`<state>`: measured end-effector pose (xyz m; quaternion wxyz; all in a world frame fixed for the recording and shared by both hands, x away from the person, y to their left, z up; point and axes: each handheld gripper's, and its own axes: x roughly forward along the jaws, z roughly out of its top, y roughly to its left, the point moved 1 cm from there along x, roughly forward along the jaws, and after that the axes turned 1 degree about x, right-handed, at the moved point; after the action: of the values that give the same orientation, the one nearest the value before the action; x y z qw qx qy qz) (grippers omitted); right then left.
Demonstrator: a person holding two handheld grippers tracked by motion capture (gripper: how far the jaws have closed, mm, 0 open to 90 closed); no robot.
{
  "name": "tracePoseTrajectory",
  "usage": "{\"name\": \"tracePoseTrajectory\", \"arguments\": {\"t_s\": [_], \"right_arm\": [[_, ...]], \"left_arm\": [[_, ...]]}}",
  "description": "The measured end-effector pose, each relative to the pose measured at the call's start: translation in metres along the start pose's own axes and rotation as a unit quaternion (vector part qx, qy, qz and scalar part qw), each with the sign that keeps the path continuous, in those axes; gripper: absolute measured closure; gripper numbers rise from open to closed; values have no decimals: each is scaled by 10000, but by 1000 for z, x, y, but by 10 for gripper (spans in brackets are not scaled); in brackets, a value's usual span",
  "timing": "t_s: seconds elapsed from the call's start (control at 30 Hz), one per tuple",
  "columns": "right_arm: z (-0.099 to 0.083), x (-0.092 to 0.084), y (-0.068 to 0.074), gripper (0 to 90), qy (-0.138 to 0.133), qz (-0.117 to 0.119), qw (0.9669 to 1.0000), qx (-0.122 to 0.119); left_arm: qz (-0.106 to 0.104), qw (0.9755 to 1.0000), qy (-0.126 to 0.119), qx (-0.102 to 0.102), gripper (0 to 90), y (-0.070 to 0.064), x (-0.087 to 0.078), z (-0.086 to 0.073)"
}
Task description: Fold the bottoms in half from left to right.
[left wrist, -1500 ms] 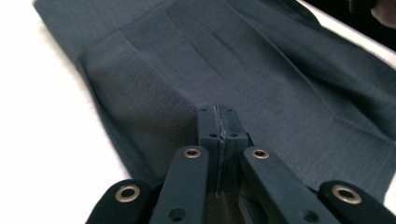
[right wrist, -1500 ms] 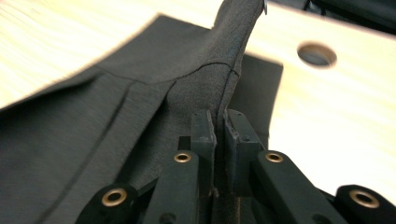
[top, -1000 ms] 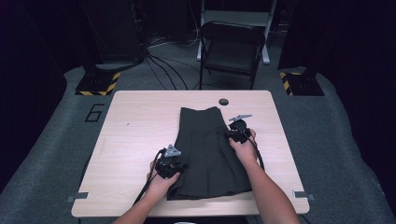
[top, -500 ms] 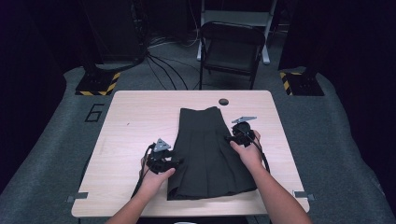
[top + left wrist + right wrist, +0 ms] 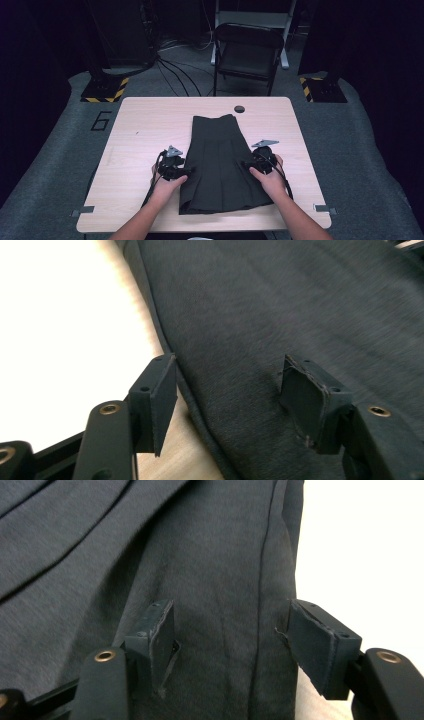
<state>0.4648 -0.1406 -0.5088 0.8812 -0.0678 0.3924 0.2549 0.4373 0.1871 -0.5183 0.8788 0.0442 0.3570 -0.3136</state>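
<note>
A dark pleated skirt lies flat on the wooden table, waist toward the far side. My left gripper sits at the skirt's left edge, and my right gripper sits at its right edge. In the left gripper view the left gripper stands open over the skirt's side seam, its jaws having just been opening; the pads touch no cloth. In the right gripper view the right gripper is likewise open above the skirt's right seam, its jaws having just been opening, with nothing pinched.
A small black round cap sits in the table near the far edge, just beyond the waistband. A black folding chair stands behind the table. Yellow-and-black striped stand bases flank it on the grey floor.
The left hand has slid left, off the skirt's panel to its left edge. The right hand has drawn back along the right edge toward the person. The skirt has stayed flat.
</note>
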Motion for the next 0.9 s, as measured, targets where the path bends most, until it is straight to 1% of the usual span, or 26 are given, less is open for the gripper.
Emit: {"name": "tracePoseTrajectory", "arguments": {"t_s": [0.07, 0.1, 0.13, 0.17, 0.2, 0.23, 0.27, 0.3, 0.37, 0.4, 0.43, 0.47, 0.5, 0.53, 0.57, 0.6, 0.63, 0.7, 0.73, 0.77, 0.8, 0.83, 0.87, 0.9], "right_arm": [[-3, 1, 0, 348, 9, -33, 10000, -30], [-5, 1, 1, 347, -2, -42, 10000, -38], [-6, 2, 1, 347, 19, -52, 9999, -91], [-8, 3, 3, 348, 39, -91, 9999, -69], [-10, 4, 4, 348, 55, -118, 9999, -102], [-11, 5, 5, 349, 34, -183, 9998, -113], [-13, 5, 5, 349, 5, -227, 9997, -122], [-14, 5, 6, 350, -29, -233, 9996, -159], [-15, 5, 5, 350, -51, -223, 9997, -126], [-15, 5, 5, 350, -34, -201, 9998, -34], [-16, 5, 4, 350, -82, -196, 9998, -19], [-17, 4, 4, 349, -66, -185, 9998, 23], [-17, 5, 3, 349, -107, -204, 9997, 48], [-18, 4, 3, 349, -96, -209, 9997, 67], [-18, 4, 4, 352, -97, -199, 9997, 121], [-18, 4, 5, 360, -90, -218, 9996, 139], [-18, 4, 5, 365, -88, -205, 9997, 132], [-19, 4, 4, 377, -160, -195, 9997, 48], [-19, 3, 5, 390, -135, -182, 9997, 28], [-19, 4, 6, 401, -143, -166, 9997, 83], [-19, 4, 6, 408, -173, -186, 9997, 31], [-19, 4, 6, 408, -173, -186, 9997, 31], [-19, 3, 9, 427, -120, -150, 9998, 92], [-19, 3, 9, 431, -126, -138, 9998, 61]], "left_arm": [[-20, 10000, 43, 0, 384, 2, 2, -2], [-33, 10000, 30, -25, 386, 3, 4, -3], [-44, 10000, 30, -16, 391, 3, 5, -4], [-35, 10000, 21, -5, 393, 3, 6, -5], [-64, 10000, 35, -2, 397, 3, 8, -6], [-52, 10000, -68, -13, 400, 2, 9, -7], [-77, 9999, -54, 106, 402, 2, 9, -7], [-67, 9998, -83, 165, 403, 2, 9, -7], [-67, 9997, -106, 195, 407, 0, 10, -8], [-106, 9996, -85, 262, 417, 0, 10, -7], [-121, 9995, -81, 293, 439, 0, 10, -7], [-140, 9994, -83, 304, 459, -1, 11, -7], [-134, 9992, -50, 373, 474, -1, 11, -7], [-138, 9995, -92, 274, 490, -3, 12, -6], [-142, 9994, -27, 302, 506, -2, 11, -6], [-147, 9995, -25, 274, 520, -2, 11, -6], [-153, 9997, -7, 177, 540, -3, 11, -6], [-174, 9997, -33, 139, 600, -4, 12, -5], [-189, 9998, -45, 56, 623, -5, 12, -4], [-147, 9997, -12, 174, 648, -4, 12, -3], [-84, 9996, 38, 252, 674, -5, 10, -2], [-84, 9996, 38, 252, 724, -5, 10, -2], [-65, 9996, 64, 253, 735, -5, 10, -1], [-33, 9997, 56, 220, 749, -5, 10, -1]]}}
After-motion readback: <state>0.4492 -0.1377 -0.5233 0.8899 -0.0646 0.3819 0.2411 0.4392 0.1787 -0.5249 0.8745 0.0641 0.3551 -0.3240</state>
